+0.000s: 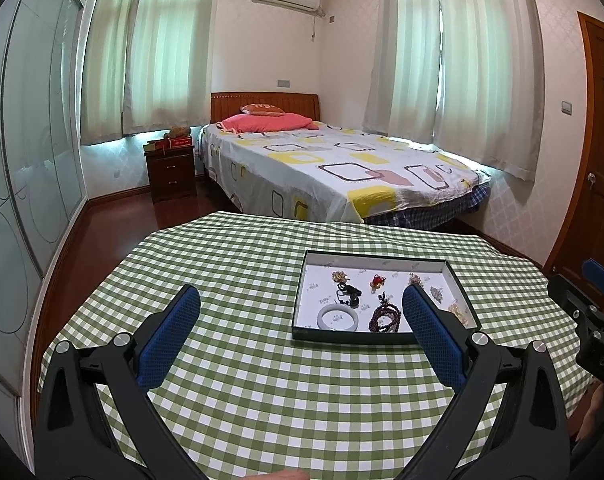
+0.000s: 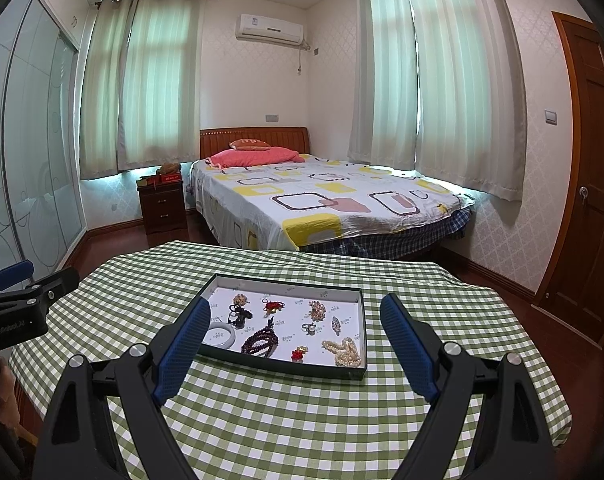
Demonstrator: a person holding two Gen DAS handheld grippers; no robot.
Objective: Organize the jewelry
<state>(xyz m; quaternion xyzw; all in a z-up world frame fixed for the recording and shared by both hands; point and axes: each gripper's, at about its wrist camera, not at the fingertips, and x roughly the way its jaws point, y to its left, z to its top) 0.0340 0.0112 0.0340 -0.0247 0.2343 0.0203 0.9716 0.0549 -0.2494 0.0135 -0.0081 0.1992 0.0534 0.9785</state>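
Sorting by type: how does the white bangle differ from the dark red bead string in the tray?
The smooth white ring bangle is one rigid pale hoop; the dark red bead string is many small beads, coiled in loose loops. The bangle lies nearer the tray's left wall. Both lie flat on the white tray floor.

A home bedroom — a made bed [image 2: 321,204] with patterned sheet and pink pillow [image 2: 250,156] stands at twelve o'clock, a dark nightstand [image 2: 162,206] at eleven. Curtained windows [image 2: 158,80], a wall air conditioner [image 2: 270,28] and a wooden door [image 2: 593,184] at two o'clock — all domestic.
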